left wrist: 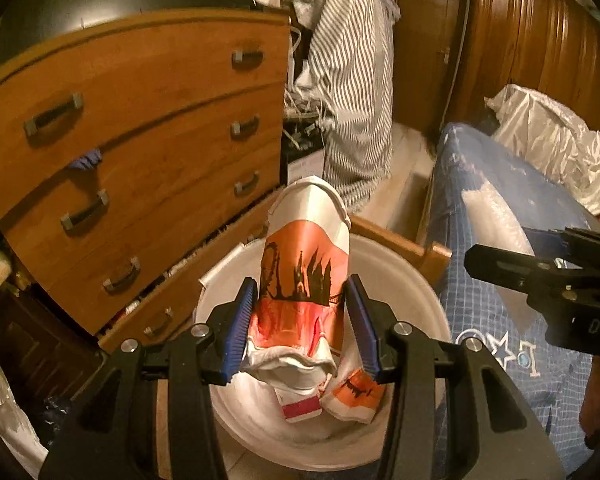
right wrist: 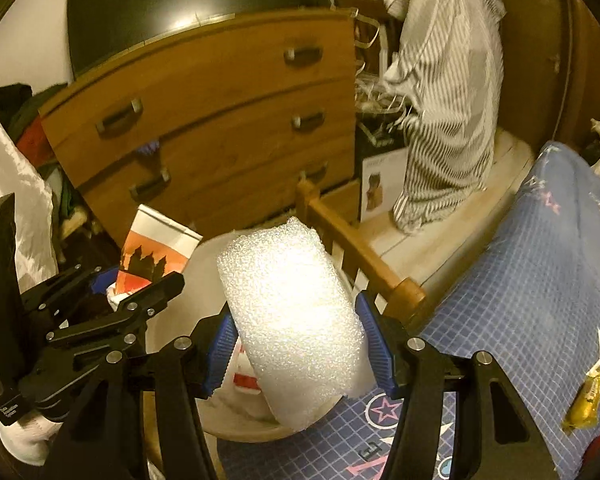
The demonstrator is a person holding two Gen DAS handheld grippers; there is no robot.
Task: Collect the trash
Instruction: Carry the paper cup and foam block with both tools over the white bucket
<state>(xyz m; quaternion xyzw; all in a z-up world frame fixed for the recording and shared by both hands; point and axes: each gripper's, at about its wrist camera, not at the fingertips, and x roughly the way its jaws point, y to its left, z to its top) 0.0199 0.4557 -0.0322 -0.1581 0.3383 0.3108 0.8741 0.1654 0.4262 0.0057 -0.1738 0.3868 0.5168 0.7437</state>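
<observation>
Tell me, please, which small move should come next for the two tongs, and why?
Probably open the left tongs first: they clamp the crushed printed cup right above the white bin, where other scraps already lie. The right tongs grip the foam piece near the bin's edge and may need to move further over it.

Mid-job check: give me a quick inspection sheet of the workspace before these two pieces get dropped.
Surface: blue grid bedspread, beside a wooden bed rail.
Job's things: white bin holds printed cup scraps; gold wrapper lies on the bedspread.
Clutter: striped fabric; white satin cloth.
Grippers: left gripper clamps a crushed printed paper cup above the bin; right gripper clamps a white foam sheet.
Cables: nothing seen.
Surroundings: wooden dresser, bottom drawer open.
</observation>
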